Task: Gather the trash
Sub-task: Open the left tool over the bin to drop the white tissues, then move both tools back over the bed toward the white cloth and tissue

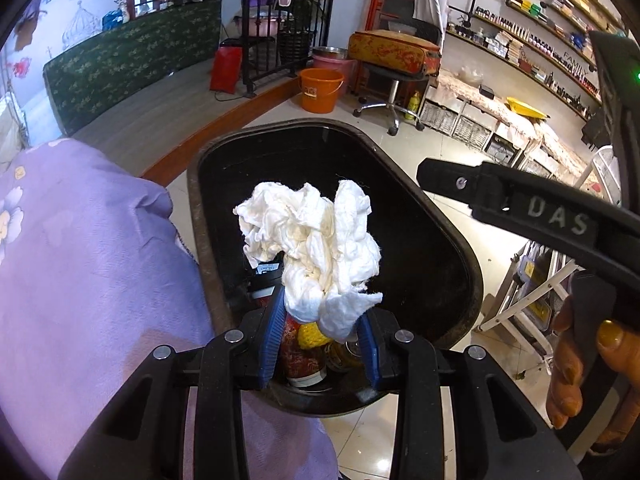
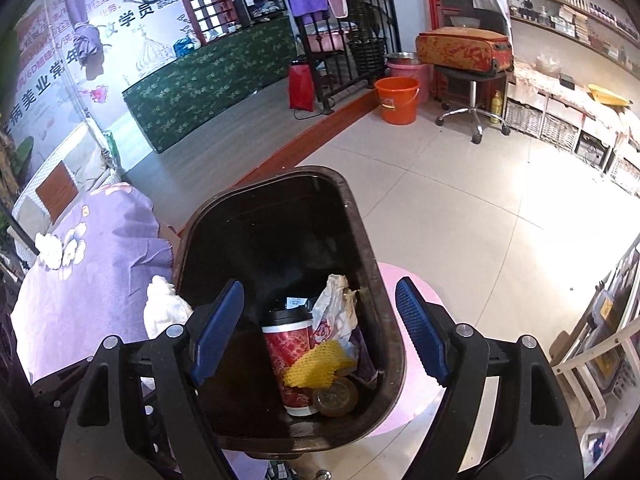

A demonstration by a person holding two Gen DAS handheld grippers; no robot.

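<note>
I see a crumpled white tissue (image 1: 312, 240) pinched at its lower end, hanging over my dark bin (image 1: 436, 208). Inside the bin lie a red cup (image 2: 289, 360), yellow foam net (image 2: 316, 364) and wrapper (image 2: 334, 312).

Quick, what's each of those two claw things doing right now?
Left gripper: closed on the crumpled white tissue, held over the black trash bin.
Right gripper: open, holding nothing, above the bin.

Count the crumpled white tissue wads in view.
2. One tissue wad is pinched in the left claw over the black bin. A second wad lies on the purple cloth beside the bin's rim. More may be buried in the bin.
</note>
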